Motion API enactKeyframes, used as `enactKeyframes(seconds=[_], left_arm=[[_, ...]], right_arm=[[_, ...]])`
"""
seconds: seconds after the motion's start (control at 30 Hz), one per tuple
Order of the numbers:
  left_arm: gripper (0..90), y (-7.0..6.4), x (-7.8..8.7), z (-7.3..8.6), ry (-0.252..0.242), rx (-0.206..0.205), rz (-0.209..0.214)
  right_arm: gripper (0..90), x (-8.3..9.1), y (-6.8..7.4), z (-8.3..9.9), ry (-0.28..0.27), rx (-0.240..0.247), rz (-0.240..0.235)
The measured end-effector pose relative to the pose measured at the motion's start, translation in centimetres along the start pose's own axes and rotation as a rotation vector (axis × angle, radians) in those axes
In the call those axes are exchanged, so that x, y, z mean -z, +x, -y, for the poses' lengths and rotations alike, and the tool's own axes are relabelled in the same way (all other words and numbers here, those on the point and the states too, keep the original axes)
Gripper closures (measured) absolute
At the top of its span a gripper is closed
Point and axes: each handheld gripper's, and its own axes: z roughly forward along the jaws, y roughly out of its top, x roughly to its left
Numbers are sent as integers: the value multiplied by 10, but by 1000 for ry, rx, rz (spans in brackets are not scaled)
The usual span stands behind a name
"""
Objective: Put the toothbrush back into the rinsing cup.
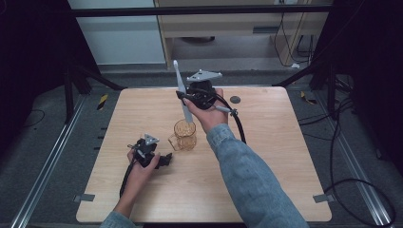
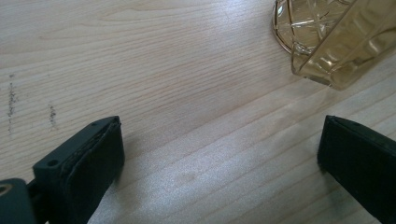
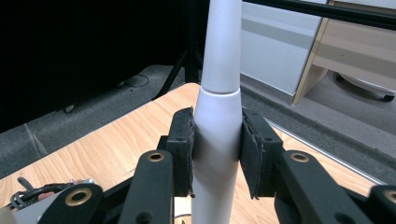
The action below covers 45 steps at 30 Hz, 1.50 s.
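Toothbrush [image 1: 182,92] stands almost upright above the mug [image 1: 185,135], clamped near its middle by the right gripper [image 1: 190,97]. Its long axis runs nearly vertical, leaning a little so that the head end points up and away from the person, past the far edge of the table [image 1: 266,156], while the handle's lower end points down into the mug's mouth. In the right gripper view the white handle [image 3: 217,130] sits squeezed between both black pads [image 3: 183,149], rising straight up and out of the top of the frame, so the head is cut off there; the lower end is cut off at the bottom. From the high view the bristles are too small to make out, and whether the lower tip touches the mug's inside I cannot tell, since the amber glass blurs it.

The mug stands upright on the table, its handle turned toward the left gripper [image 1: 166,160]. That gripper rests just beside the mug, on the person's side of it, jaws spread wide with bare wood between them. In the left gripper view the mug [image 2: 327,42] is cut off at the upper right corner, with only part of its patterned wall and base showing.
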Motion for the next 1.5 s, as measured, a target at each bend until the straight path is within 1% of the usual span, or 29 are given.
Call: enactKeyframes(seconds=[0.27,0.47,0.63,0.83,0.93,1.0,1.17,1.27,1.33,1.5], left_arm=[[0,0,0,0,0,1,1],[0,0,0,0,0,1,3],[0,0,0,0,0,0,3],[0,0,0,0,1,-1,3],[0,0,0,0,0,1,3],[0,0,0,0,0,0,3],[0,0,0,0,2,-2,4],[0,0,0,0,2,-1,4],[0,0,0,0,2,-1,4],[0,0,0,0,2,1,5]], right_arm=[[671,-5,2,5,12,0,-10],[671,-7,7,7,14,11,-22],[672,-11,9,11,28,12,-25],[671,-20,10,25,69,14,-26],[671,-24,10,29,76,8,-29],[671,-26,11,32,89,18,-28],[671,-31,11,41,112,10,-30],[671,-36,12,48,128,22,-27],[671,-37,12,49,130,23,-26],[671,-43,13,60,156,19,-29]])
